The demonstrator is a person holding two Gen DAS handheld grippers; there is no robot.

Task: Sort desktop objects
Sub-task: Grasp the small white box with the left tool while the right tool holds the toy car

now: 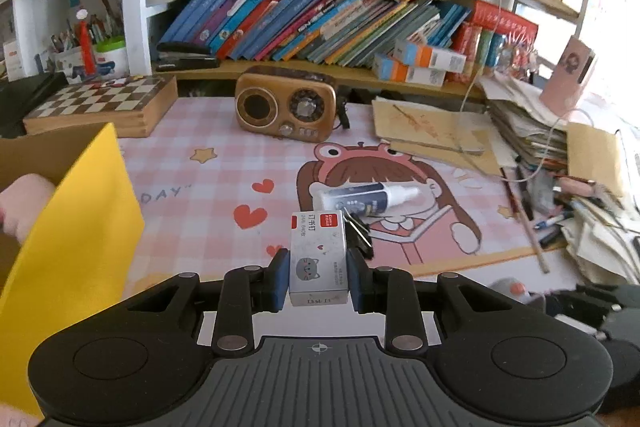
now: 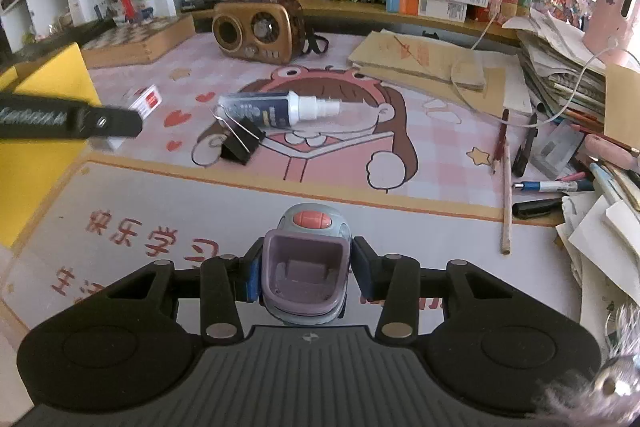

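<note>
Two tools are in use over a surface (image 2: 224,195) covered by a pink cartoon mat, with a shelf of leaning books (image 1: 304,19) along the back. At the left edge stands a yellow cardboard box (image 1: 76,223), open at the top, with something pink and soft inside it. A wooden chessboard case (image 1: 104,105) lies behind the box, and a brown retro radio (image 1: 285,109) sits near the middle rear. To the right, a stack of papers and folders (image 1: 532,127) spreads out, with pens and pencils (image 2: 528,163) scattered beside it.

On the mat's cartoon face lies a spray bottle (image 2: 276,109) on its side, its nozzle pointing right. A black binder clip (image 2: 240,143) rests just beside the bottle's base, touching it.

The left tool (image 1: 318,275) is clenched on a small box of staples (image 1: 318,259), gripped by its sides and held above the mat, near the yellow box. The right tool (image 2: 306,273) is clamped on a small grey and purple gadget (image 2: 306,263) with an orange button on top, held over the front strip of the mat.
</note>
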